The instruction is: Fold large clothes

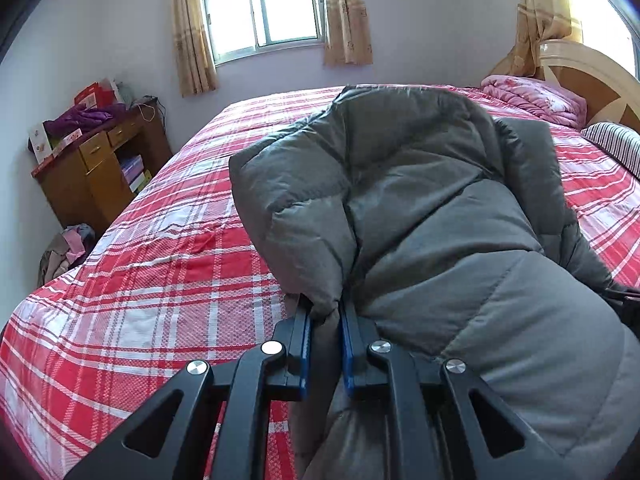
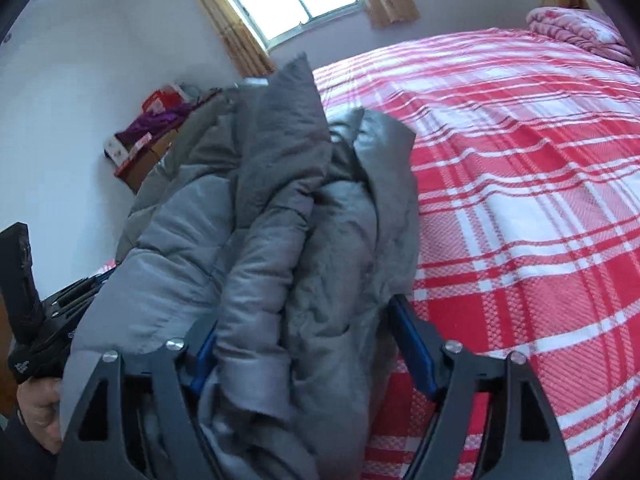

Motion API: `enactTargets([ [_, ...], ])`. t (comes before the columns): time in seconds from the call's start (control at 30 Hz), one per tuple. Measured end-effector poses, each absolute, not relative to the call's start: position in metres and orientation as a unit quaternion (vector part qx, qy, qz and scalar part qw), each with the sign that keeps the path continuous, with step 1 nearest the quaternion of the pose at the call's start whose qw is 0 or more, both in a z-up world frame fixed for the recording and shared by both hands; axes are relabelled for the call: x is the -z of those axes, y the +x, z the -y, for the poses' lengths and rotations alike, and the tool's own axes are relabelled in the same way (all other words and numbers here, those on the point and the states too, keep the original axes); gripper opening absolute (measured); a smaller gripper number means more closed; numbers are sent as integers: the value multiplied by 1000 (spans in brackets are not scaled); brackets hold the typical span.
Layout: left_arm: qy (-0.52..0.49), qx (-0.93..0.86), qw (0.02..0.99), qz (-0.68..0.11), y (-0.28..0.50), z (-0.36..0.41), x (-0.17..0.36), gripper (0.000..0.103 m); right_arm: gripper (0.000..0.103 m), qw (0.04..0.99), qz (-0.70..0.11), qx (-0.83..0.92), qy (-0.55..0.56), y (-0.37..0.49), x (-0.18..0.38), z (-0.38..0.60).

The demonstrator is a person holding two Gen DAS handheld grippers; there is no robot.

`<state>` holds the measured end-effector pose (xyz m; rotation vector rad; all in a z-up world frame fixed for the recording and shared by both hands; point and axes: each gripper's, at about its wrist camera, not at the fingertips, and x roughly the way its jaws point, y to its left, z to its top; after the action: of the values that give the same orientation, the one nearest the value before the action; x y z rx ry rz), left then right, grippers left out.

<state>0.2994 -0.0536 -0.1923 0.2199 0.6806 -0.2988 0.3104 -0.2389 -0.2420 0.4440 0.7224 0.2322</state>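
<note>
We hold one grey padded coat (image 1: 420, 200) above one red plaid bed (image 1: 160, 248) — centre of both frames. Our left gripper (image 1: 324, 316) pinches a fold, its two fingers almost closed. Our right gripper (image 2: 304, 320) stands wide, thick coat bunched between its fingers.

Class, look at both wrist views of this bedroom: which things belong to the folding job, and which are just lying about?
Part of the job:
- puffy grey quilted jacket
- left gripper, pinching a fold
- right gripper, jaws around bunched fabric
- red-and-white plaid bedspread

Lying about:
- pink folded quilt
- striped pillow
- wooden desk
- purple cloth
</note>
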Motion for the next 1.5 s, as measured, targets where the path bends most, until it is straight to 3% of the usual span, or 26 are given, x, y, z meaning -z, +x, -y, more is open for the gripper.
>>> enactTargets([
  [0.07, 108, 141, 926, -333, 301, 58, 197, 13, 79, 889, -362, -133, 245, 319, 252, 240],
  [0.17, 130, 130, 927, -326, 298, 68, 199, 13, 71, 888, -362, -158, 236, 324, 251, 229],
  [0.23, 132, 127, 929, -322, 297, 71, 199, 13, 54, 882, -363, -170, 245, 324, 250, 225],
  [0.3, 125, 126, 929, -326, 299, 72, 202, 13, 49, 881, -361, -177, 249, 326, 254, 222],
  [0.33, 126, 125, 929, -325, 298, 72, 202, 13, 39, 880, -362, -178, 253, 328, 255, 224],
  [0.43, 138, 122, 932, -311, 290, 72, 195, 12, 27, 884, -351, -192, 242, 323, 247, 220],
  [1.17, 76, 77, 968, -228, 230, -60, 85, 10, 20, 913, -291, -252, 134, 290, 162, 120],
  [1.5, 50, 38, 964, -260, 243, -110, 111, 10, 20, 907, -302, -278, 93, 311, 148, 73],
])
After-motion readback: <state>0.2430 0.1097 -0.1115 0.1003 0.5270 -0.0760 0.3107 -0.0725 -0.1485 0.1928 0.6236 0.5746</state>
